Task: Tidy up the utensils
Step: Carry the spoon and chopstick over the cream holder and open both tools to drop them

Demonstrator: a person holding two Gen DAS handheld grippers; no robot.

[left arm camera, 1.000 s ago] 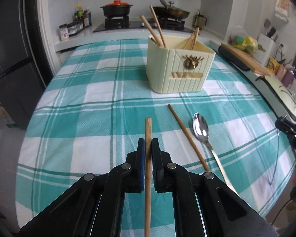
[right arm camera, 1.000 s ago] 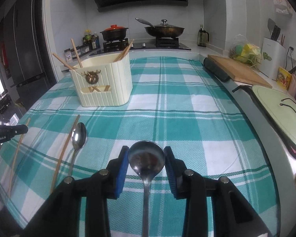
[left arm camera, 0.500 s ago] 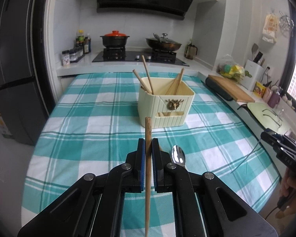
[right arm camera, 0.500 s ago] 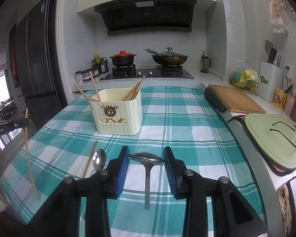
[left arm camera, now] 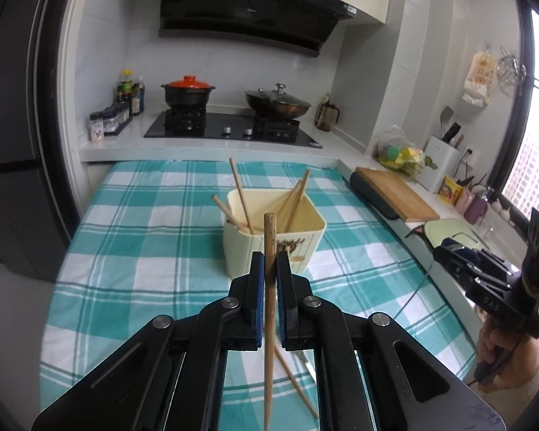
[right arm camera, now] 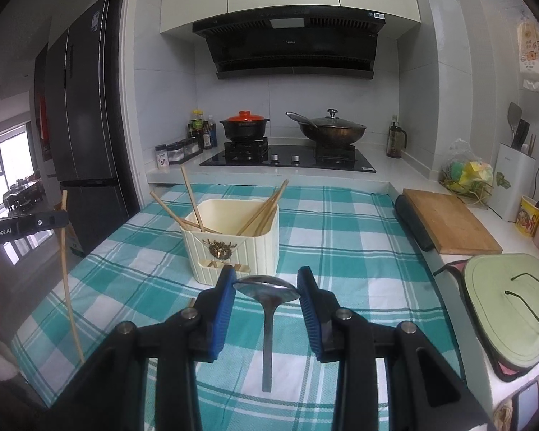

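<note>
I hold the thin wooden chopstick [left arm camera: 269, 287] pinched mid-shaft in my left gripper [left arm camera: 269, 269], above the checked tablecloth [left arm camera: 133, 251]. My right gripper [right arm camera: 266, 287] clamps the steel spoon [right arm camera: 266, 287] across its bowl. Both look light and rigid; the spoon probably slippery. The cream ribbed plastic holder [right arm camera: 233, 248] stands mid-table.

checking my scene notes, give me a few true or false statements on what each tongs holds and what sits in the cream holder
1. The left tongs are shut on a long wooden chopstick. True.
2. The right tongs hold a fork. False: they grip a shiny metal spoon by its bowl, handle hanging down.
3. The cream ribbed plastic utensil holder already has wooden chopsticks leaning in it. True.
4. The holder lies tipped on its side. False: it stands upright on the teal checked tablecloth.
5. The pot with the red lid sits on the tablecloth. False: it is on the stove.
</note>
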